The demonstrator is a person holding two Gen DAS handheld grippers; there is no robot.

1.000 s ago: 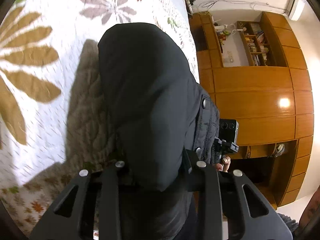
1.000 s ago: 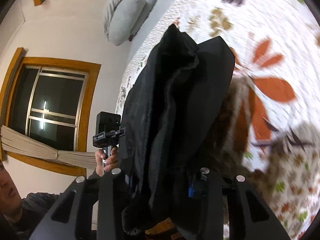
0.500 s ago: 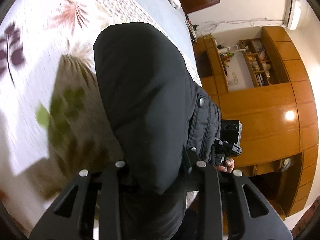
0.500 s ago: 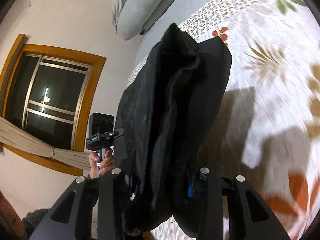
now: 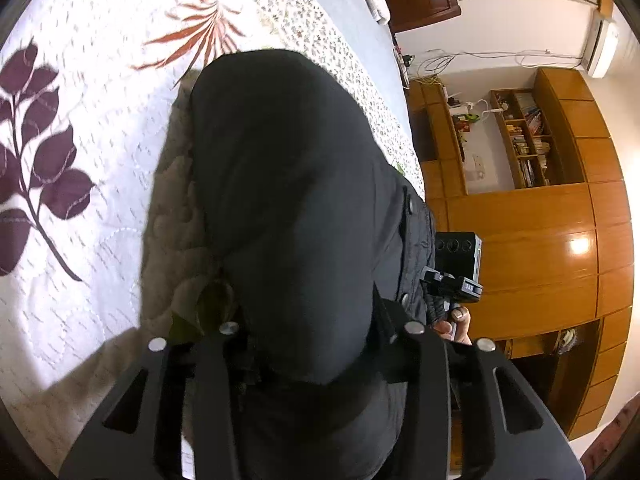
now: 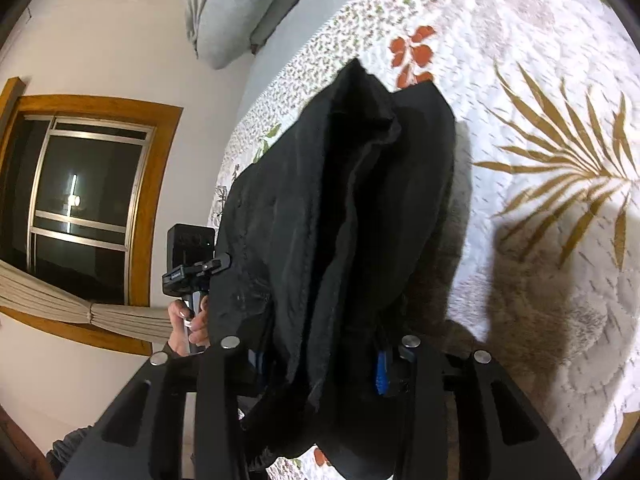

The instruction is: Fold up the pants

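The black pants hang in the air above the bed, bunched and draped forward over my left gripper, which is shut on the cloth. In the right wrist view the same pants hang in thick folds from my right gripper, also shut on them. Both sets of fingertips are buried in fabric. Each view shows the other gripper held in a hand beside the pants: the right gripper and the left gripper.
Below lies a white quilted bedspread printed with leaves; its shadowed part sits under the pants. A grey pillow lies at the bed's head. Wooden cabinets and shelves stand beyond one side, a window beyond the other.
Both grippers have carried the hanging pants across the bed toward its head; the leaf prints beneath have shifted. The hold on the cloth is unchanged.
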